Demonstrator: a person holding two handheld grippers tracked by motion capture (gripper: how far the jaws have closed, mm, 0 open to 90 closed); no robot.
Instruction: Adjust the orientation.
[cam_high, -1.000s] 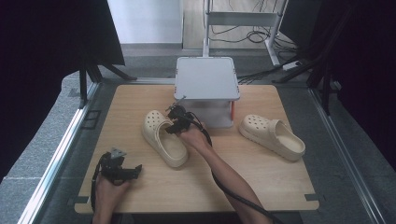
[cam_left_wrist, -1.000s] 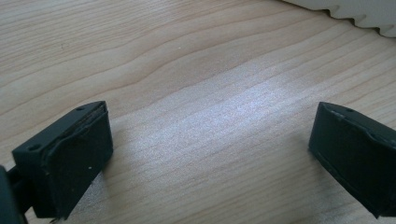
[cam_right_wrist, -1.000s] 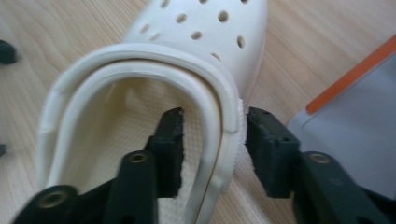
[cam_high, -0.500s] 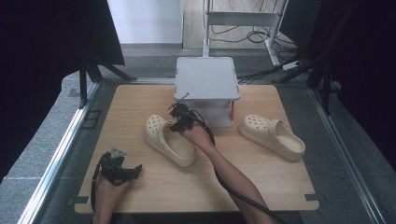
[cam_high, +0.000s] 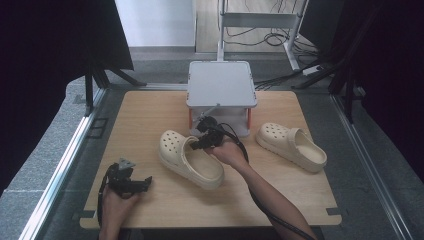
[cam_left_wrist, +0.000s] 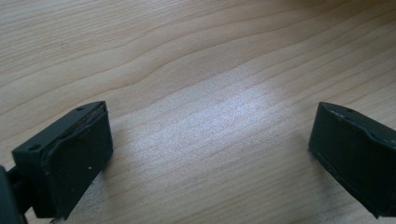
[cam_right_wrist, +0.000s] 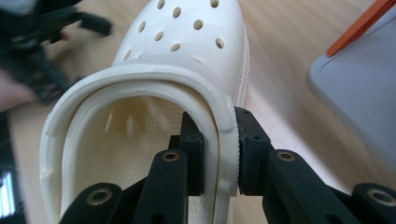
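A cream clog (cam_high: 190, 159) lies near the middle of the wooden table (cam_high: 150, 110), toe toward the far left. My right gripper (cam_high: 197, 143) is shut on the clog's opening rim (cam_right_wrist: 219, 140), one jaw inside the shoe and one outside. A second cream clog (cam_high: 291, 146) lies at the right, apart from both grippers. My left gripper (cam_high: 131, 181) rests near the table's front left, held by a hand. Its jaws stand wide open over bare wood (cam_left_wrist: 210, 116), and nothing lies between them.
A grey box-like stand (cam_high: 220, 85) with orange legs (cam_high: 190, 120) sits at the back centre, just behind the held clog. Metal rails (cam_high: 65, 160) run along both table sides. Cables (cam_high: 280, 30) lie on the floor beyond.
The right gripper has dragged the held clog toward the right and turned it slightly. The left gripper and the other clog have stayed put.
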